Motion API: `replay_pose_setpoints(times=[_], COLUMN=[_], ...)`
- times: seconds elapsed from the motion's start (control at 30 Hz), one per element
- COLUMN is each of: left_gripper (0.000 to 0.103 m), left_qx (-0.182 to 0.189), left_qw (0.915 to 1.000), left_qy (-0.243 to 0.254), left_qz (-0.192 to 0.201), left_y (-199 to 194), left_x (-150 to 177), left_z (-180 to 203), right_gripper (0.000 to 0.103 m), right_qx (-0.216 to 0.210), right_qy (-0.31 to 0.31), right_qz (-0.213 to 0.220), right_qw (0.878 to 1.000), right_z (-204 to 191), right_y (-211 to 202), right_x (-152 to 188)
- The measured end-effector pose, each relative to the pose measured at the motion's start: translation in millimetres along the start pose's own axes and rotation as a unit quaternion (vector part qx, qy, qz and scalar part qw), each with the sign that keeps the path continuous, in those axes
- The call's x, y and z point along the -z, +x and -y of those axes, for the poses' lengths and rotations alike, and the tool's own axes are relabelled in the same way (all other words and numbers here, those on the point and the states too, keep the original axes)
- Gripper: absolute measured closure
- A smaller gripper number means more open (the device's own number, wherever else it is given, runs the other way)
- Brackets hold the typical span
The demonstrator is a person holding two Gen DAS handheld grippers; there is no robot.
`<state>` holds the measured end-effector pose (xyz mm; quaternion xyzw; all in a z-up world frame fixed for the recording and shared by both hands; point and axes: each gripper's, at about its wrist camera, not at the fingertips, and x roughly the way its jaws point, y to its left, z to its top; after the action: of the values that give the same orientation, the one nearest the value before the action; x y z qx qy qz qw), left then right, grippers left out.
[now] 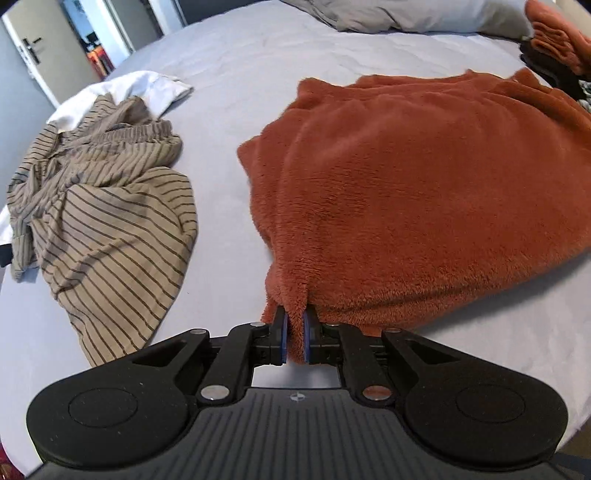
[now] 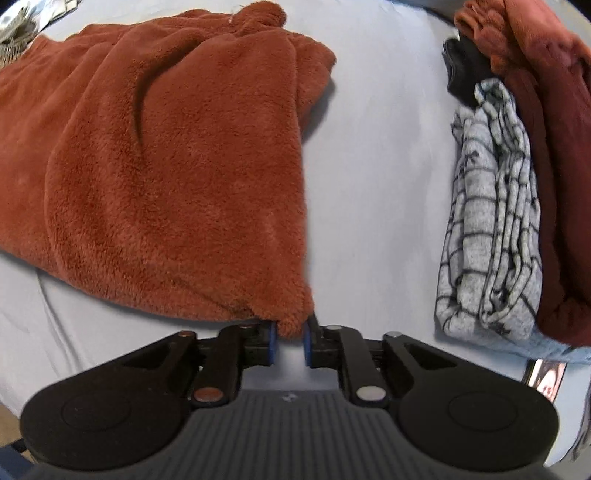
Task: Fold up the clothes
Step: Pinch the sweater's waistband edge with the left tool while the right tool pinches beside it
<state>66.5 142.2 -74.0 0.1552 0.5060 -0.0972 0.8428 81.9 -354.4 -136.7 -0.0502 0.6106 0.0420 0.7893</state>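
A rust-orange fleece garment (image 1: pixel 424 184) lies spread on the grey bed sheet (image 1: pixel 229 74). My left gripper (image 1: pixel 294 325) is shut on the garment's near left corner, a fold of fleece pinched between its blue pads. In the right wrist view the same fleece garment (image 2: pixel 166 166) fills the left half, and my right gripper (image 2: pixel 290 332) is shut on its near right corner, the fleece bunched between the pads. Both corners sit at the near edge of the bed.
A crumpled beige striped garment (image 1: pixel 103 206) lies left of the fleece over a white cloth (image 1: pixel 147 86). At the right stands a stack of folded clothes: a grey checked piece (image 2: pixel 487 229), a dark red one (image 2: pixel 554 184). A grey pillow (image 1: pixel 406 14) lies at the far side.
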Motion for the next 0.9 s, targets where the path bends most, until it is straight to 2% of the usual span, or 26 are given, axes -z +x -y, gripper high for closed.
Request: replay_pose_setpoints(times=[0.07, 0.13, 0.2, 0.23, 0.27, 0.4, 0.43, 0.47, 0.6, 0.67, 0.73, 0.8, 0.9], left_gripper=[0.092, 0.086, 0.07, 0.056, 0.054, 0.055, 0.054, 0.054, 0.051, 0.05, 0.049, 0.048, 0.047], left_qx=[0.021, 0.038, 0.047, 0.049, 0.051, 0.058, 0.059, 0.061, 0.069, 0.07, 0.068, 0.065, 0.061], left_qw=[0.9995, 0.9985, 0.9969, 0.9959, 0.9946, 0.991, 0.9904, 0.9902, 0.9884, 0.9879, 0.9889, 0.99, 0.992], left_qy=[-0.023, -0.041, -0.059, -0.069, -0.078, -0.096, -0.097, -0.095, -0.093, -0.094, -0.079, -0.06, -0.034], left_qz=[-0.008, 0.002, 0.02, 0.033, 0.044, 0.073, 0.078, 0.083, 0.097, 0.102, 0.107, 0.11, 0.106], left_y=[-6, -20, -32, -37, -42, -43, -41, -39, -23, -12, 0, 14, 40], left_x=[-1, -3, -7, -9, -12, -37, -44, -53, -84, -97, -110, -121, -136], left_z=[-6, -14, -22, -26, -29, -32, -33, -33, -35, -35, -31, -26, -19], right_gripper=[0.066, 0.064, 0.063, 0.063, 0.063, 0.059, 0.054, 0.05, 0.049, 0.045, 0.045, 0.045, 0.045], right_qx=[-0.006, -0.01, -0.019, -0.023, -0.026, -0.02, -0.015, -0.008, 0.028, 0.042, 0.026, -0.023, -0.062], right_qy=[0.014, 0.019, 0.03, 0.035, 0.037, 0.022, 0.017, 0.012, 0.002, 0.004, 0.022, 0.047, 0.079], right_qz=[-0.005, 0.009, 0.025, 0.034, 0.042, 0.055, 0.055, 0.056, 0.067, 0.073, 0.09, 0.113, 0.132], right_qw=[1.0, 1.0, 0.999, 0.999, 0.998, 0.998, 0.998, 0.998, 0.997, 0.996, 0.995, 0.992, 0.986], right_z=[8, 14, 20, 22, 23, 18, 17, 15, 19, 23, 28, 32, 27], right_y=[-7, -20, -33, -39, -44, -58, -61, -64, -73, -76, -77, -72, -55], right_x=[0, -1, -4, -6, -9, -26, -31, -39, -65, -82, -97, -112, -136])
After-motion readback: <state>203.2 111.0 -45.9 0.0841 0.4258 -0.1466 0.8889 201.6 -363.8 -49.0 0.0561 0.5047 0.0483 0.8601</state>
